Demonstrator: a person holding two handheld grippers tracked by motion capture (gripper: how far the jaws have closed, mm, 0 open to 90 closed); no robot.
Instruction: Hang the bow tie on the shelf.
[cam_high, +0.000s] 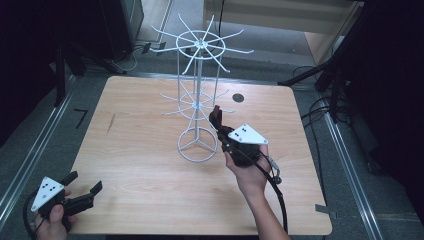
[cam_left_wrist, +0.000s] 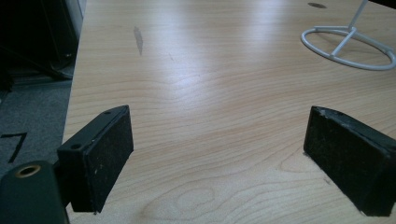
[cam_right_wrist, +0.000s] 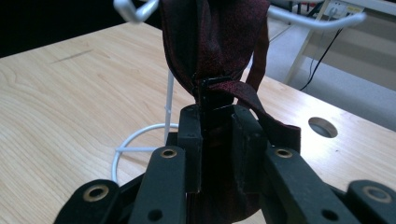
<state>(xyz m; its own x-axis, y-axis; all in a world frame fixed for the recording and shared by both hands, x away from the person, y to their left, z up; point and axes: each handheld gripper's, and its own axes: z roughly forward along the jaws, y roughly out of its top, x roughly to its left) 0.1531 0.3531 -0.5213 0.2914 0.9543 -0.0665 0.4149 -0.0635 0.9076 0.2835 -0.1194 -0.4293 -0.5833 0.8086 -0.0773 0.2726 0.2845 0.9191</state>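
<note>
my right gripper (cam_right_wrist: 215, 122) is clamped tight on a dark red cloth (cam_right_wrist: 212, 42), its jaws pressed together with the fabric bunched between them. the cloth is up against the white wire rack (cam_high: 198, 100), beside its pole, under the lower ring of hooks (cam_right_wrist: 133, 10); one hook tip sits right at the cloth's top edge, and i can't tell if it has caught. my left gripper (cam_left_wrist: 219, 154) hangs wide open with nothing in it, low over the near left corner of the table (cam_high: 140, 185), well apart from the rack

the cloth looks light, soft and floppy, with a narrow strap or loop (cam_right_wrist: 257, 56) down one side. it won't slip much, but it will sag and fold. i judge the loop or top hem is the place to hold it for hanging

the cloth's top is cut off in my right gripper view, and in the high view it's a small dark shape (cam_high: 216, 116), so i can't tell what kind of thing it is
</note>
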